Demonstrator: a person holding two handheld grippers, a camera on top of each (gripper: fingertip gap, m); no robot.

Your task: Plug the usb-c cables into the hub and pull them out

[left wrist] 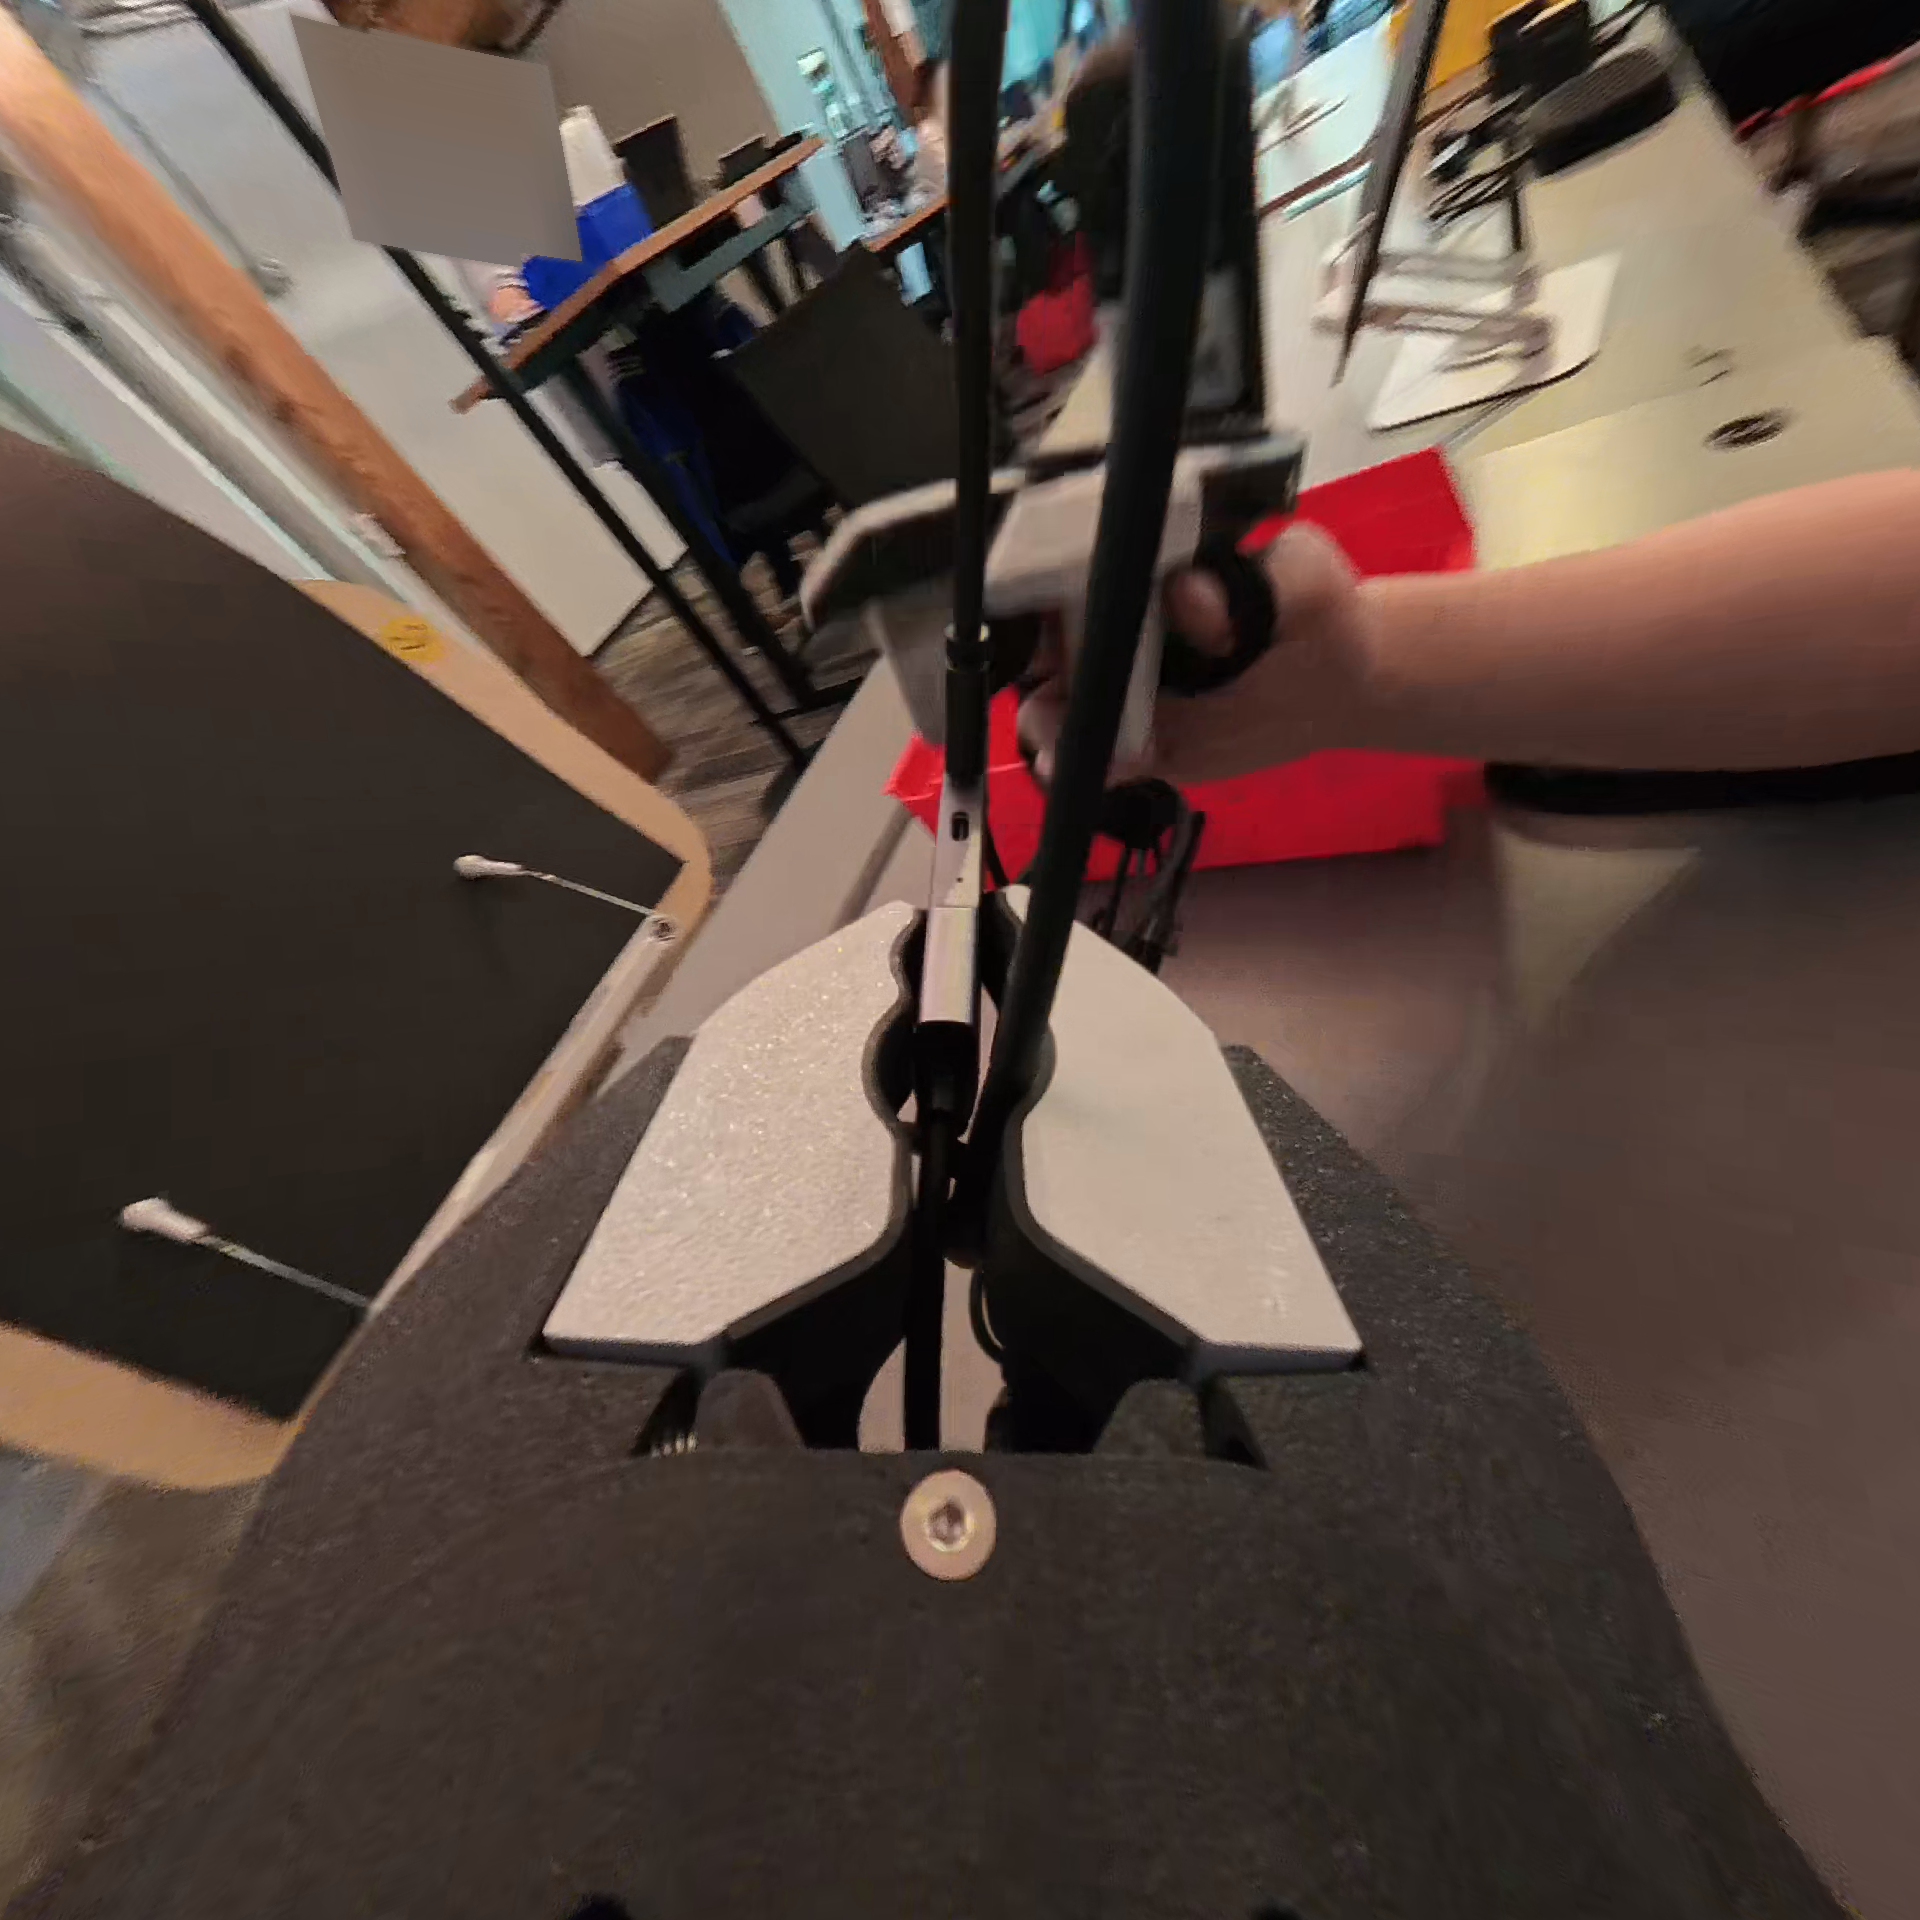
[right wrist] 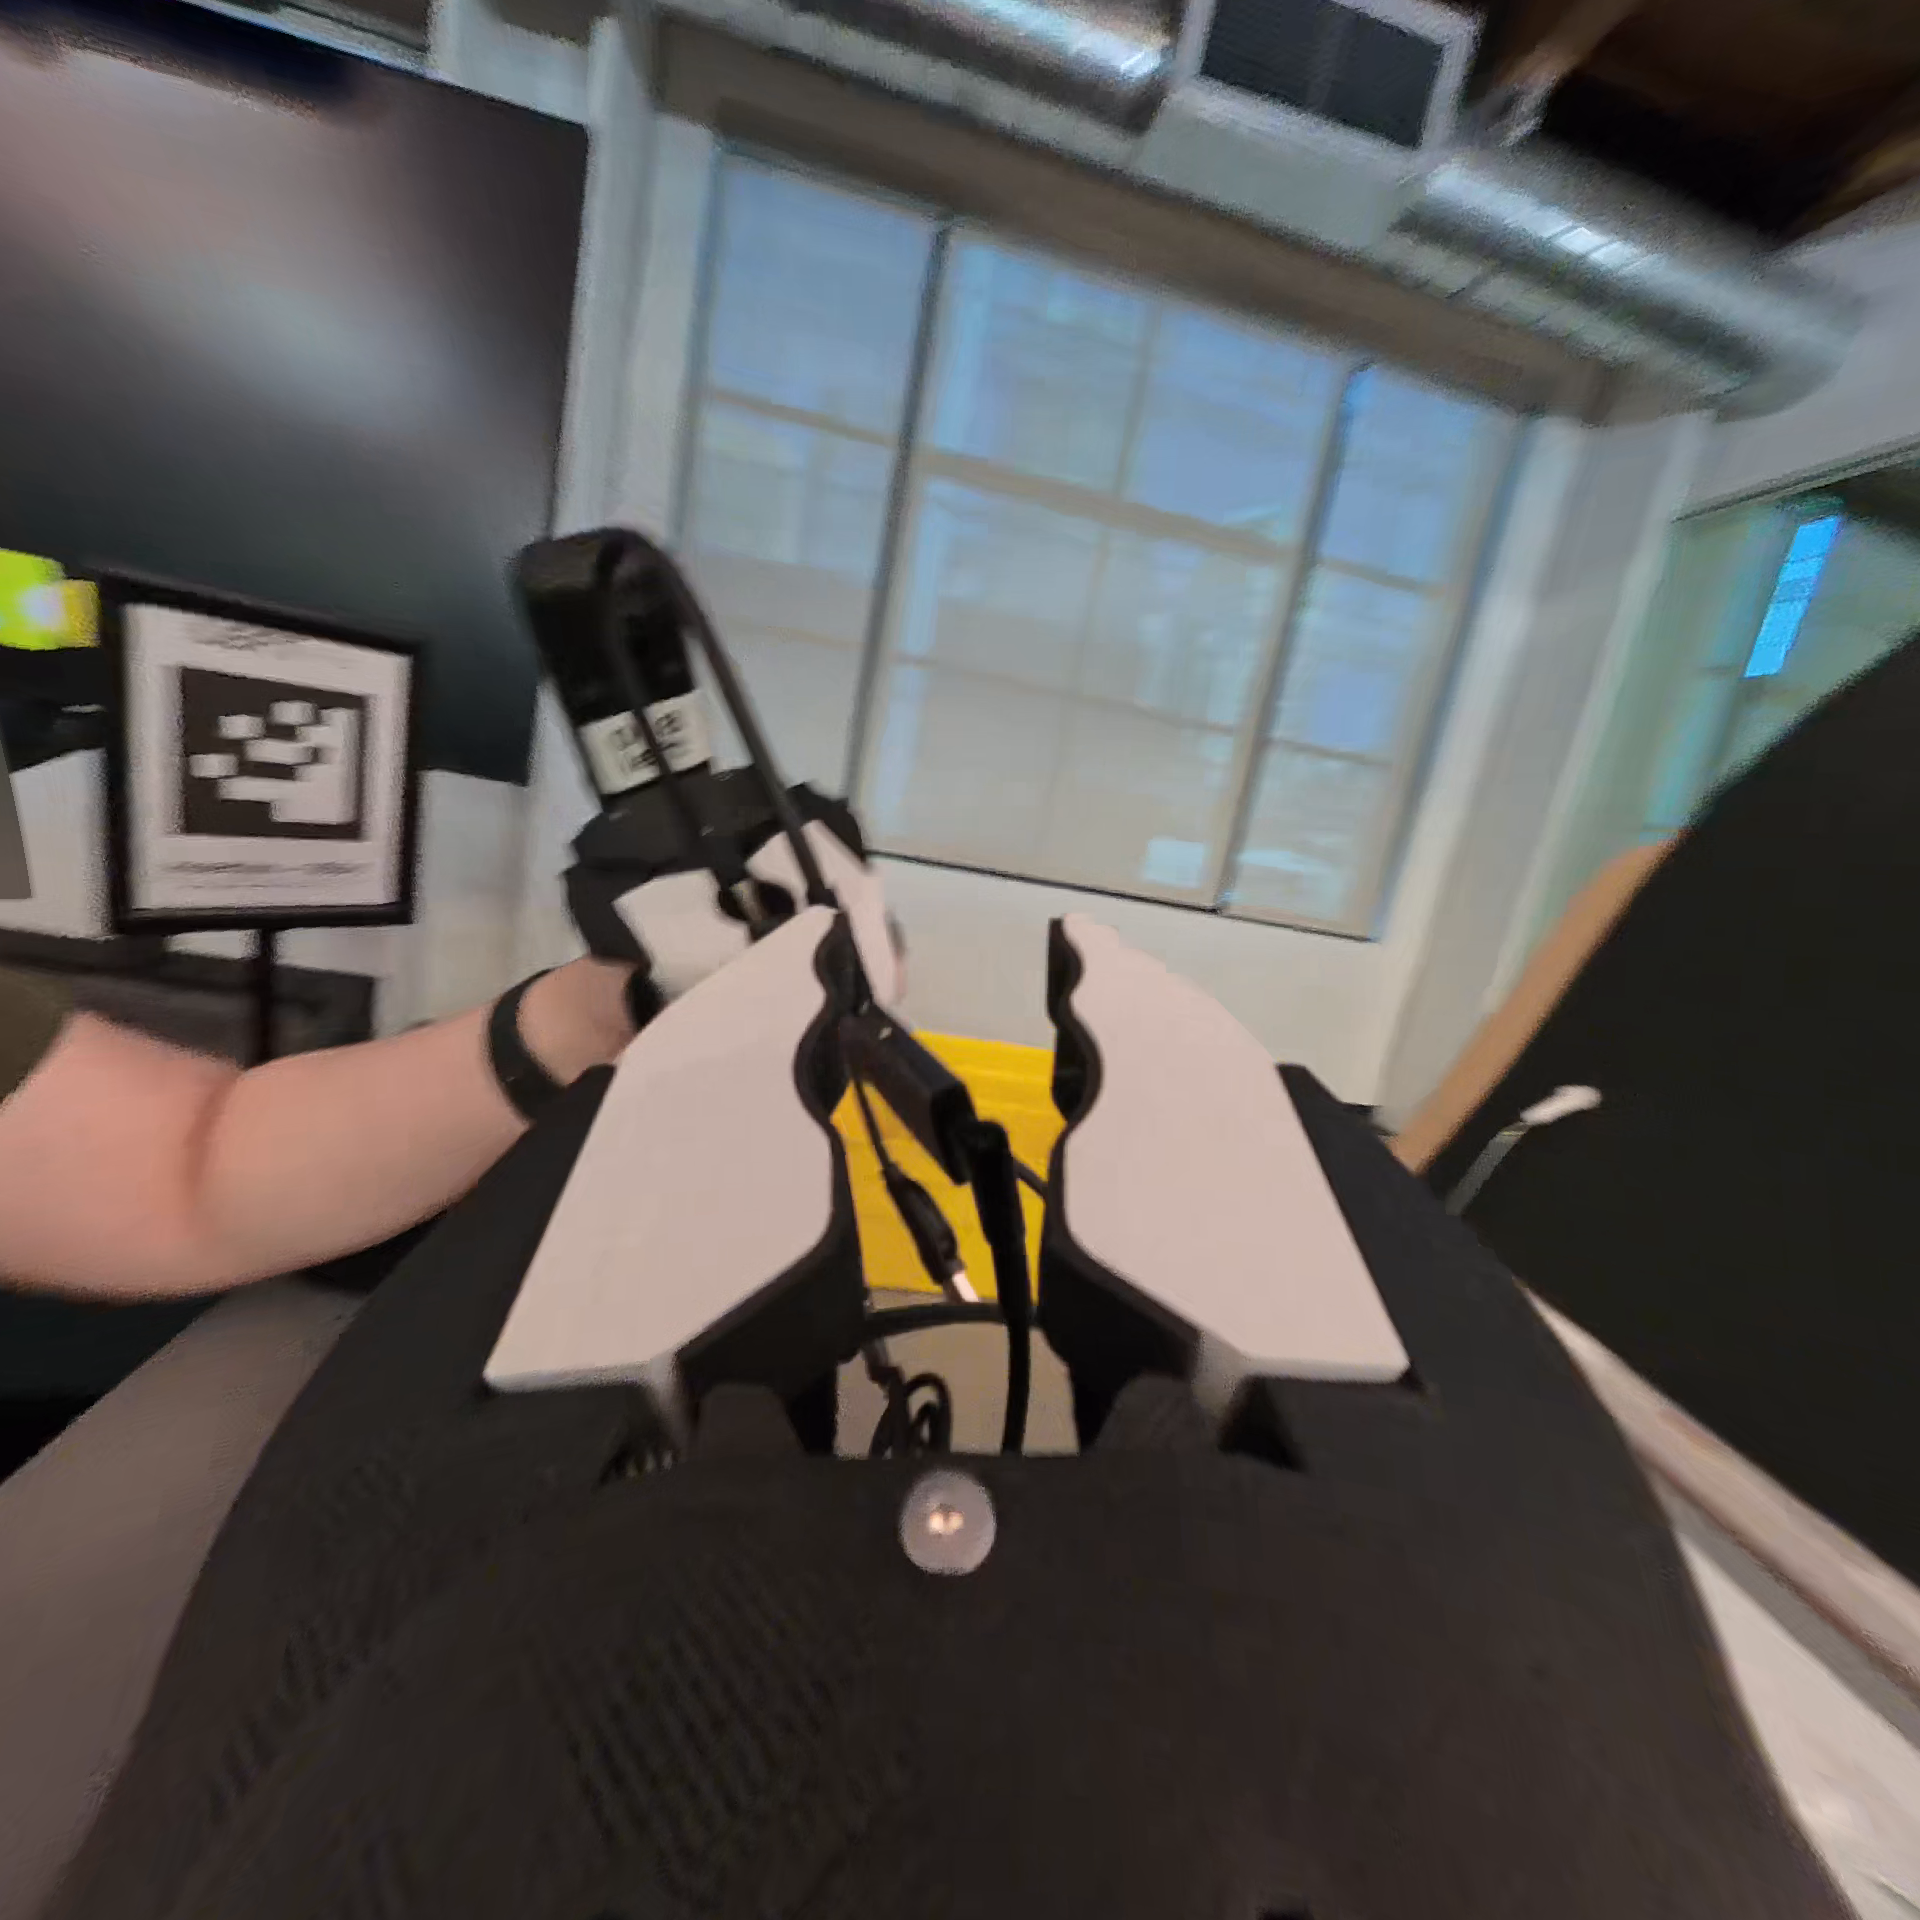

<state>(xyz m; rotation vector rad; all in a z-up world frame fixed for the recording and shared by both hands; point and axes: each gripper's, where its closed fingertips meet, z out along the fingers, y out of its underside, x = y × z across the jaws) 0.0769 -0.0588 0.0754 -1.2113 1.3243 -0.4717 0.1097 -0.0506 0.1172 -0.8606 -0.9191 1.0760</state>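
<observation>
The left tongs [left wrist: 951, 966] pinch the silver hub [left wrist: 948, 961] upright, a black cable [left wrist: 968, 416] plugged into its top. The right tongs [right wrist: 945, 971] stand wide, gripping nothing. A red bin [left wrist: 1351, 790] sits behind on the worktop [left wrist: 1558, 1039].

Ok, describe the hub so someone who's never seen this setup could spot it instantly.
Start in the left wrist view at the red bin on the grey table. In front of it, the left gripper clamps a slim silver bar: the hub. Unlike the round black cables beside it, it is flat, metallic, and has a small slot port on its side.
</observation>
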